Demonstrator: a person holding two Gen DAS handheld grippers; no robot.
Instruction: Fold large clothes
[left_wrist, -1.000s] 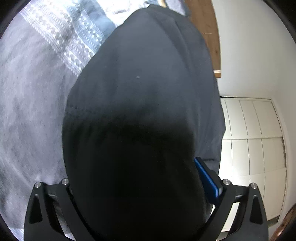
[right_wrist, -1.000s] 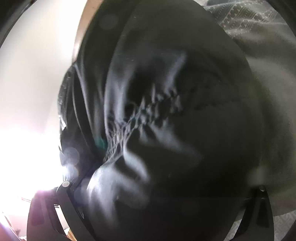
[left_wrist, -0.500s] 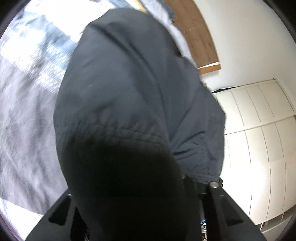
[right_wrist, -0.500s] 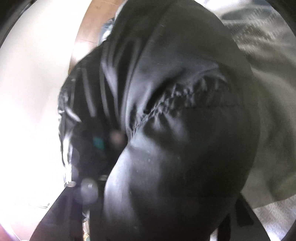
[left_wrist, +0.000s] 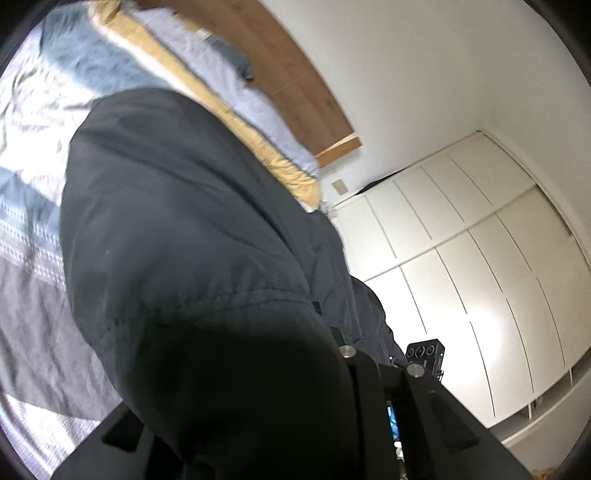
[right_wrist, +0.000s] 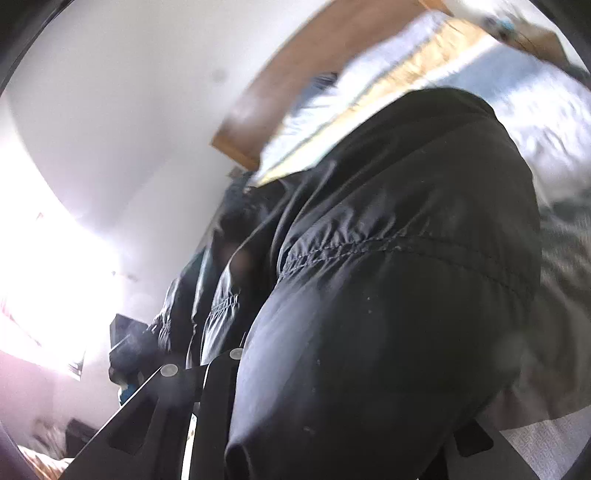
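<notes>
White cupboards (left_wrist: 480, 258) and bed (left_wrist: 33, 302) lie behind; both the left hand-held gripper (left_wrist: 258, 435) and right hand-held gripper (right_wrist: 332, 435) are closing, pinching the dark jacket (left_wrist: 177, 229).

Bed (left_wrist: 33, 325) with wooden headboard (left_wrist: 288, 85) at its far edge, grey and blue patterned duvet (left_wrist: 26, 236) spread across it, blue and mustard-yellow pillows (left_wrist: 236, 107) along the headboard edge, dark padded jacket (left_wrist: 177, 221) above the duvet, contact unclear
</notes>
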